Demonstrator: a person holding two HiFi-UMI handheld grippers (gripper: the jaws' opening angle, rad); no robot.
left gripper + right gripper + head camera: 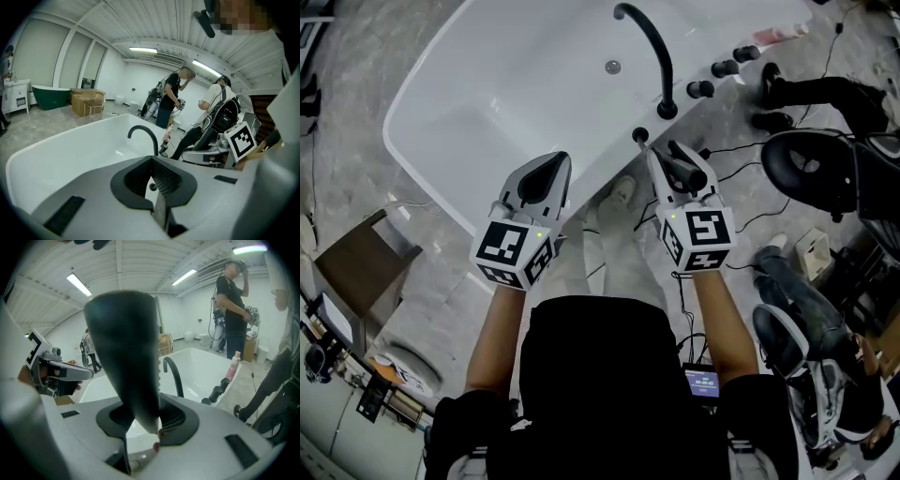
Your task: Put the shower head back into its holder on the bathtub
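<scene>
A brown box (pixel 356 272) sits on the marble floor, well apart from the left corner of the white bathtub (pixel 487 103). The left gripper (pixel 551 169) hangs over the bathtub's near rim; its jaws meet at the tips and nothing lies in the hollow between them. Through that hollow only the bathtub's rim shows. The wearer's shoe (pixel 622 190) stands on the floor just outside the bathtub's near rim, between the two grippers.

The holder (pixel 640 135) is a small dark socket in the bathtub's rim. The base of the black curved faucet (pixel 652 47) stands just beside it, and the spout arches out over the basin toward the drain (pixel 612 67).

The right gripper (pixel 668 164) is clamped on the black shower head (pixel 692 172). It is held close above the bathtub's rim, near the holder but not in it. In the right gripper view the shower head (pixel 126 357) rises wide and dark out of the jaws.

Farther along the bathtub's rim stand three black knobs (pixel 724 67) and a pink bottle (pixel 783 36). Cables (pixel 741 148) trail over the floor beside the bathtub. Another person's black-clad legs (pixel 806 92) and a black office chair (pixel 811 167) are near its right end.
</scene>
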